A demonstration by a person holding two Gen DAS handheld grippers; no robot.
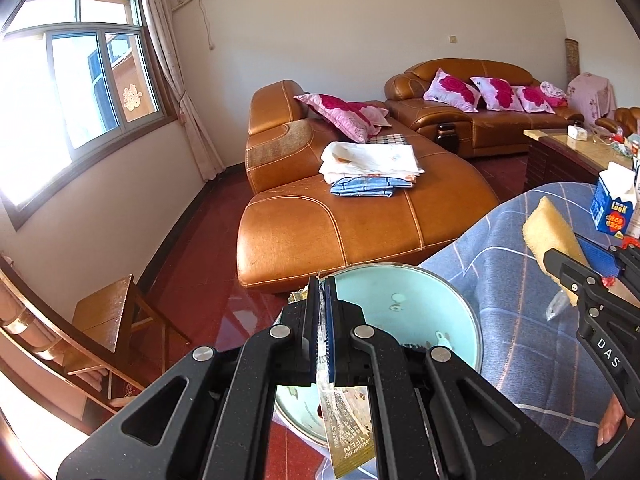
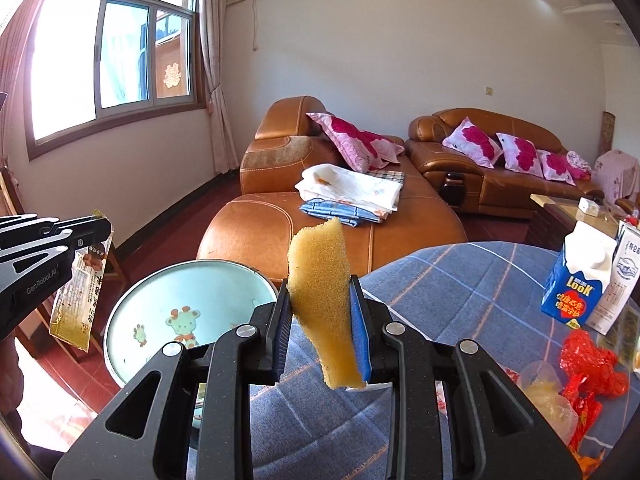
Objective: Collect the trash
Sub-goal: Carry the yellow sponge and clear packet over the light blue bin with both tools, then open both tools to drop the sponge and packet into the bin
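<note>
My left gripper (image 1: 322,332) is clamped tight on a flat snack wrapper (image 1: 346,428), hanging at six o'clock over the pale blue basin (image 1: 404,300). My right gripper (image 2: 320,332) pinches a yellow sponge scrap (image 2: 320,304), the basin (image 2: 192,304) at its nine o'clock. I judge both pieces are in transit; next each needs centring over the basin, then letting go. At three o'clock, a milk carton (image 2: 576,280) and red wrappers (image 2: 588,364) wait on the checked tablecloth (image 2: 460,280). My own jaws hide the basin's near rim.
</note>
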